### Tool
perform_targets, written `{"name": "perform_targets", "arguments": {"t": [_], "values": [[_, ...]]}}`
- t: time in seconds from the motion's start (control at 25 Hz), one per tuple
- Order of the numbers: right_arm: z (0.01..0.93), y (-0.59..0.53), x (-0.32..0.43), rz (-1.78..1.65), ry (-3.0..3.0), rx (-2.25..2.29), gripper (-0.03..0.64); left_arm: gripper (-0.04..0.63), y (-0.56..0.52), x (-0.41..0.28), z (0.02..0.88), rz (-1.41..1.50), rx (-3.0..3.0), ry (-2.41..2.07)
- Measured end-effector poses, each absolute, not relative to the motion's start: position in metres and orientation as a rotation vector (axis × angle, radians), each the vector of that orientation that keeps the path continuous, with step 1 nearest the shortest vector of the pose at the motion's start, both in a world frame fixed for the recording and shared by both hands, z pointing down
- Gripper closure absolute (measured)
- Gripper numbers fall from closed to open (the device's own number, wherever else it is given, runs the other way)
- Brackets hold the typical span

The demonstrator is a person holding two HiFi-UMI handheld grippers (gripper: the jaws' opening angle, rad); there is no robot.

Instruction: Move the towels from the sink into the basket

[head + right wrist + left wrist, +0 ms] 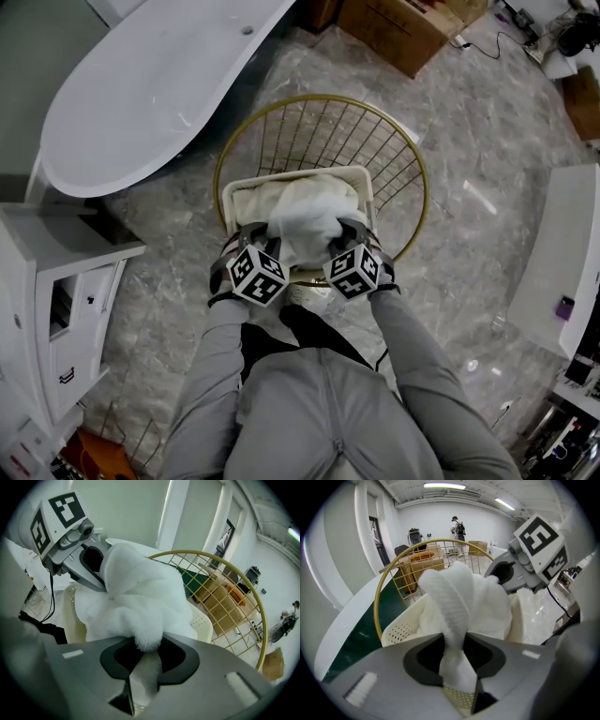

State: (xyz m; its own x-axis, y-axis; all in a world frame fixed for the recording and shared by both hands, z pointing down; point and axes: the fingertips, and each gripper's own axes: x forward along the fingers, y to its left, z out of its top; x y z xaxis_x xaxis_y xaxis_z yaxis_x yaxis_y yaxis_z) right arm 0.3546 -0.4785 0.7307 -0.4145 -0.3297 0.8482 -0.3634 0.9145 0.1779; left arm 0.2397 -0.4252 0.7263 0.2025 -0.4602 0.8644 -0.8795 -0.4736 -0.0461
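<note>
Towel (305,220): white, fluffy, bunched into soft mound, one ribbed fold standing up. Lies in white basket (228,199) with perforated walls, just ahead of both tools, stretched between them. Left tool (454,651): jaws narrowly apart, pinching ribbed fold. Right tool (146,660): jaws almost together, clamped on fuzzy towel edge. Gold wire basket (319,97) rings white basket.

Head view: towel (305,217) covers tips of left gripper (270,239) & right gripper (339,236), plus most of white basket (246,189) inside. Bathtub (150,103), cardboard box (394,28) cut off at top. Distant person (457,527) too small for detail.
</note>
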Motion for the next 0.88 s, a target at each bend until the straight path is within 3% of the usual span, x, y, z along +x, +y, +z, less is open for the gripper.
{"name": "perform_targets", "arguments": {"t": [0.24, 0.4, 0.52, 0.88], "values": [[0.727, -0.478, 0.355, 0.067, -2.034, 0.461, 0.543, 0.380, -0.420, 0.236, 0.719, 1.199, 2.016, -1.251], [0.712, -0.477, 0.355, 0.118, -2.074, 0.486, 0.493, 0.350, -0.416, 0.230, 0.702, 1.152, 1.998, -1.305], [0.695, -0.477, 0.357, 0.159, -2.123, 0.539, 0.463, 0.350, -0.411, 0.223, 0.685, 1.099, 1.973, -1.377], [0.646, -0.475, 0.368, 0.190, -2.223, 0.696, 0.462, 0.350, -0.395, 0.208, 0.633, 1.003, 1.951, -1.530]]}}
